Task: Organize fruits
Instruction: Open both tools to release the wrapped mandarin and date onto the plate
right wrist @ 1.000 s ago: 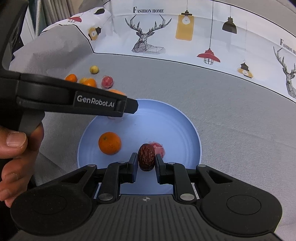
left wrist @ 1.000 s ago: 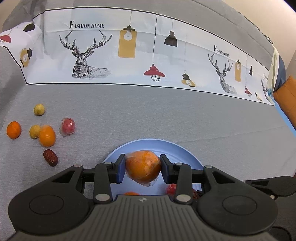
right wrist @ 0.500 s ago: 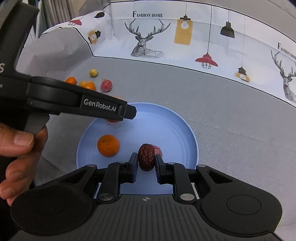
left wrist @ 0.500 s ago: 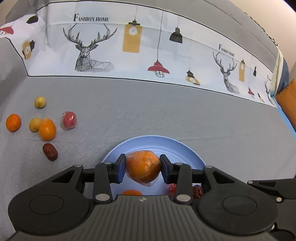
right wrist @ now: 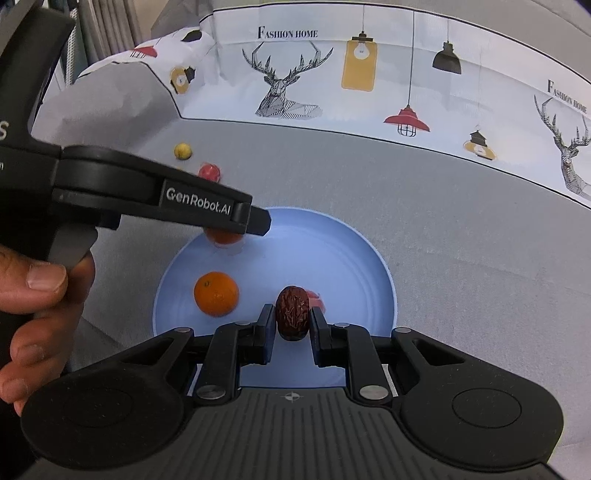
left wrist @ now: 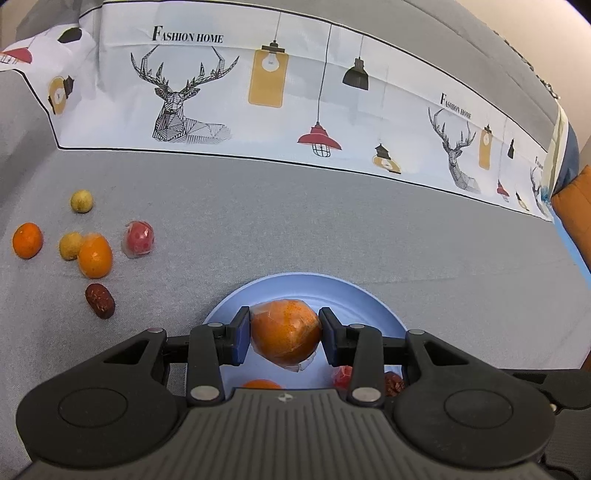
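A grey fabric surface (left wrist: 332, 229) fills the near and middle ground. Along its far side runs a white printed cloth (left wrist: 229, 92) with a thin black border line. The print shows line-drawn deer heads (left wrist: 181, 99), a yellow tag with a light bulb (left wrist: 267, 79), hanging black and red lamps (left wrist: 318, 138), and the words "FASHION HOME" (left wrist: 187, 35). At the far right edge sits an orange cushion (left wrist: 576, 206). Vertical grey folds, perhaps a curtain (right wrist: 107, 26), show at the far left in the right wrist view.
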Demonstrator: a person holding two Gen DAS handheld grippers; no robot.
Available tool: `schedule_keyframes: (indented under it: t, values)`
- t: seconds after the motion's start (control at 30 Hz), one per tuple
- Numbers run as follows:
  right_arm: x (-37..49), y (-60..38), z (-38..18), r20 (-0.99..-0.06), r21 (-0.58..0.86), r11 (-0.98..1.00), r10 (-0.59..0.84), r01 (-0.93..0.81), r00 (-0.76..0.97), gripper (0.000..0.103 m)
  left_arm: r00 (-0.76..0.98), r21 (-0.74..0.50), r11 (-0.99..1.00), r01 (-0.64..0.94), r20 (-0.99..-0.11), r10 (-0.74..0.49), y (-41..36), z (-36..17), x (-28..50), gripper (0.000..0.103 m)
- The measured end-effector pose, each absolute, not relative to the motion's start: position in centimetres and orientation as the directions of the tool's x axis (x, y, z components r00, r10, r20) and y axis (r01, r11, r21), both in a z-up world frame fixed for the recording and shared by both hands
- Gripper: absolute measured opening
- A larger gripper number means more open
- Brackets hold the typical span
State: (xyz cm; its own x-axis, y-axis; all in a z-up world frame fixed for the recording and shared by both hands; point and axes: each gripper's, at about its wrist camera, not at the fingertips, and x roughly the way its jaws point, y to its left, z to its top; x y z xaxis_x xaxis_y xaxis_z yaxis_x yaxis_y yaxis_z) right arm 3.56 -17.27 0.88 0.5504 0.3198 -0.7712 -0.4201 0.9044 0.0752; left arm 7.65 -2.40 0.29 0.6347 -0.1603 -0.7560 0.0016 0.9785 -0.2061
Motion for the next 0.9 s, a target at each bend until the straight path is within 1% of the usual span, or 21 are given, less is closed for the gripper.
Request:
schedule_keyframes:
  t: [0.2,0.33,0.37,0.4,0.43,0.47,0.5,0.57,0.63,0.67,0.7,0.73,0.77,0.8,0.83,0.87,0.9]
  values:
    - [3.5,-17.6,1.2,-0.759,0.084,0.908,0.325,-0.410,0.565,0.020,0.650,-0.181,0.983,0.004,-0.747,-0.140,-2.5,0.8,7.4,0.043]
    - [4.0,-18.1,1.3,-0.769,0.099,0.915,0.320,-0.391,0.553,0.021,0.645,-0.199,0.980,0.000,-0.749,-0.152,-2.2,1.0,7.4,0.043]
    - [4.1,-18.1,1.2,-0.777,0.103,0.918,0.315,-0.382,0.546,0.022,0.630,-0.219,0.976,0.004,-0.757,-0.172,-2.1,1.0,7.6,0.048]
    - [4.4,-18.1,1.2,-0.787,0.098,0.926,0.296,-0.364,0.541,0.036,0.620,-0.237,0.971,0.006,-0.761,-0.190,-2.0,1.0,7.8,0.059]
    - [4.5,-18.2,1.3,-0.791,0.088,0.933,0.279,-0.350,0.545,0.053,0.621,-0.247,0.969,0.002,-0.760,-0.195,-1.9,1.2,7.8,0.064]
    - [4.6,-18.3,1.5,-0.787,0.081,0.937,0.269,-0.340,0.555,0.058,0.633,-0.242,0.970,-0.005,-0.752,-0.184,-1.7,1.5,7.7,0.071]
    - [4.6,-18.5,2.0,-0.777,0.086,0.939,0.272,-0.333,0.567,0.060,0.644,-0.237,0.971,-0.008,-0.745,-0.177,-1.6,1.8,7.5,0.075]
    - [4.9,-19.0,2.6,-0.759,0.116,0.943,0.286,-0.311,0.585,0.062,0.655,-0.245,0.969,-0.017,-0.736,-0.174,-1.1,2.1,7.6,0.077]
    - [5.3,-19.2,2.6,-0.755,0.117,0.955,0.263,-0.272,0.601,0.062,0.658,-0.255,0.966,-0.042,-0.735,-0.165,-0.6,2.2,7.8,0.077]
    - [5.6,-19.2,2.4,-0.756,0.106,0.960,0.247,-0.259,0.606,0.062,0.665,-0.262,0.963,-0.056,-0.729,-0.160,-0.3,2.2,7.8,0.075]
    - [5.7,-19.1,2.4,-0.753,0.095,0.965,0.231,-0.246,0.617,0.062,0.674,-0.267,0.962,-0.065,-0.722,-0.155,-0.1,2.2,7.8,0.067]
    - [5.8,-19.1,2.4,-0.747,0.090,0.967,0.223,-0.237,0.626,0.062,0.680,-0.269,0.961,-0.062,-0.716,-0.157,0.1,2.3,7.8,0.062]
    - [5.8,-19.0,2.5,-0.739,0.089,0.970,0.217,-0.226,0.638,0.062,0.673,-0.261,0.964,-0.059,-0.723,-0.155,0.1,2.3,7.7,0.049]
    - [5.8,-18.9,2.7,-0.727,0.088,0.973,0.209,-0.212,0.654,0.062,0.662,-0.248,0.967,-0.054,-0.734,-0.151,0.1,2.3,7.7,0.028]
    - [5.8,-18.9,2.8,-0.717,0.088,0.975,0.203,-0.202,0.667,0.062,0.653,-0.237,0.970,-0.048,-0.742,-0.149,0.2,2.3,7.6,0.017]
    - [5.9,-18.8,3.0,-0.709,0.089,0.977,0.200,-0.195,0.677,0.062,0.651,-0.236,0.971,-0.045,-0.744,-0.150,0.5,2.5,7.5,0.009]
    - [5.9,-18.7,3.1,-0.698,0.092,0.978,0.198,-0.188,0.689,0.061,0.665,-0.249,0.967,-0.047,-0.730,-0.155,1.1,2.9,7.2,0.009]
